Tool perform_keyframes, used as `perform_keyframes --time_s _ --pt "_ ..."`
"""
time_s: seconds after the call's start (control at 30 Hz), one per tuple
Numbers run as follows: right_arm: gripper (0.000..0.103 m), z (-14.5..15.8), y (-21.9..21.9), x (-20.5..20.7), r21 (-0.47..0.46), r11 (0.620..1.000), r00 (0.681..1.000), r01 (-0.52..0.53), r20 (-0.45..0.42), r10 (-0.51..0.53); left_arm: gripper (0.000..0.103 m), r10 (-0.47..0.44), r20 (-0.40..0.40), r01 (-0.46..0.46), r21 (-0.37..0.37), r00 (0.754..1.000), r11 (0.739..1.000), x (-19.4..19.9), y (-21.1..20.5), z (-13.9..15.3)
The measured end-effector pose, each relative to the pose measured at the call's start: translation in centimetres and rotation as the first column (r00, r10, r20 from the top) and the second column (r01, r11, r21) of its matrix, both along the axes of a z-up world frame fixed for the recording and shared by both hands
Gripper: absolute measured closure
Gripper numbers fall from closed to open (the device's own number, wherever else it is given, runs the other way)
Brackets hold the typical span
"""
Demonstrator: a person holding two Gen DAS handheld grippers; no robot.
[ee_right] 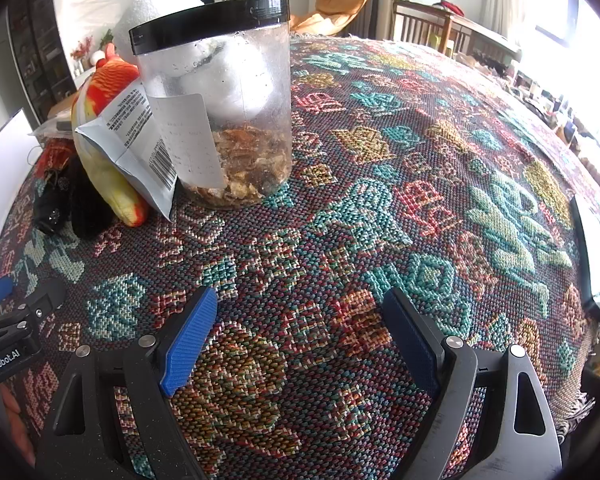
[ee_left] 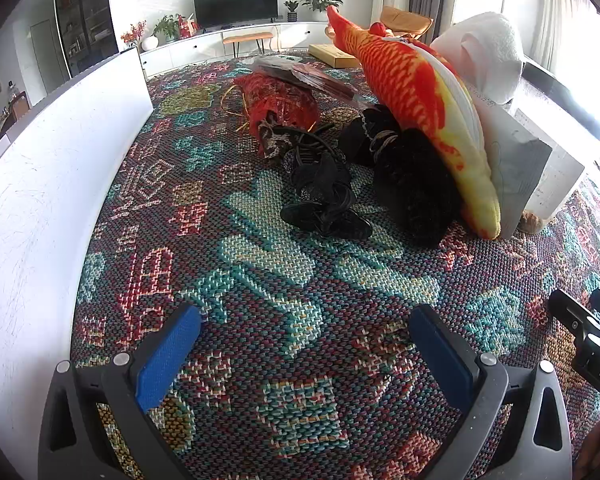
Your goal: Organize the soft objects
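Soft things lie in a pile on the patterned woven cloth. An orange and yellow plush fish leans on a grey pouch; it also shows in the right wrist view. In front of it lie a black frilly scrunchie, a black fuzzy piece, and a red mesh bag. A white towel stands behind. My left gripper is open and empty, well short of the pile. My right gripper is open and empty over bare cloth.
A white board walls the left side. A clear jar with a black lid holding brown pieces stands next to the grey pouch. A white tray edge sits at far right. A TV and plants stand behind.
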State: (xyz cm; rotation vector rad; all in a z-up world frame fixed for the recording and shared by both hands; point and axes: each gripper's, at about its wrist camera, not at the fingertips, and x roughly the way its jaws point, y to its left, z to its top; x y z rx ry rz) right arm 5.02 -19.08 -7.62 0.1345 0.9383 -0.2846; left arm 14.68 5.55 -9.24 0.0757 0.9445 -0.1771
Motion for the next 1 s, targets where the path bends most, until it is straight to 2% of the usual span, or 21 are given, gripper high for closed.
perform_keyframes --time_s 0.1,0.2,0.3,0.4,0.57,0.6,0.63,0.67,0.83,1.0 --pt "0.016 0.0 0.0 0.0 -0.001 1.0 1.0 0.0 0.0 0.0 0.0 -0.006 -0.005 0.006 0.0 1.0 1.0 -0.1 0.0 0.0" --pt "0.016 0.0 0.1 0.0 -0.001 1.0 1.0 0.0 0.001 0.0 0.001 -0.023 -0.053 0.022 -0.02 0.998 1.0 0.9 0.2 0.7" --pt "0.016 0.0 0.1 0.0 -0.002 1.0 1.0 0.0 0.001 0.0 0.001 -0.024 -0.005 0.024 -0.066 1.0 0.998 1.9 0.6 2.8" --pt "0.016 0.0 0.1 -0.1 -0.002 1.0 1.0 0.0 0.002 0.0 0.002 -0.033 0.006 0.034 -0.031 0.999 0.999 4.0 -0.3 3.7" --pt "0.016 0.0 0.2 -0.1 -0.003 1.0 1.0 -0.001 0.004 0.001 0.027 -0.053 -0.046 0.052 -0.03 0.998 0.998 7.5 -1.8 3.1" --pt "0.016 0.0 0.1 -0.1 -0.003 1.0 1.0 -0.001 0.004 0.001 0.038 -0.052 -0.061 0.05 -0.035 0.997 0.998 7.9 -1.8 2.8" --pt "0.016 0.0 0.1 -0.1 -0.003 1.0 1.0 -0.001 0.005 0.001 0.063 -0.047 -0.081 0.044 -0.038 0.996 0.998 8.3 -1.7 2.4" --pt "0.016 0.0 0.1 -0.1 -0.003 1.0 1.0 -0.001 0.005 0.001 0.069 -0.041 -0.101 0.036 -0.048 0.994 0.998 8.4 -1.4 2.1" --pt "0.016 -0.1 0.2 -0.2 -0.004 1.0 1.0 0.0 0.008 0.0 0.07 -0.034 -0.083 0.027 -0.083 0.996 0.996 3.9 0.6 2.8" --pt "0.015 0.0 0.1 -0.1 -0.006 1.0 1.0 0.004 0.015 -0.004 0.068 -0.059 -0.066 0.058 -0.012 0.996 0.998 -1.3 1.2 2.2"
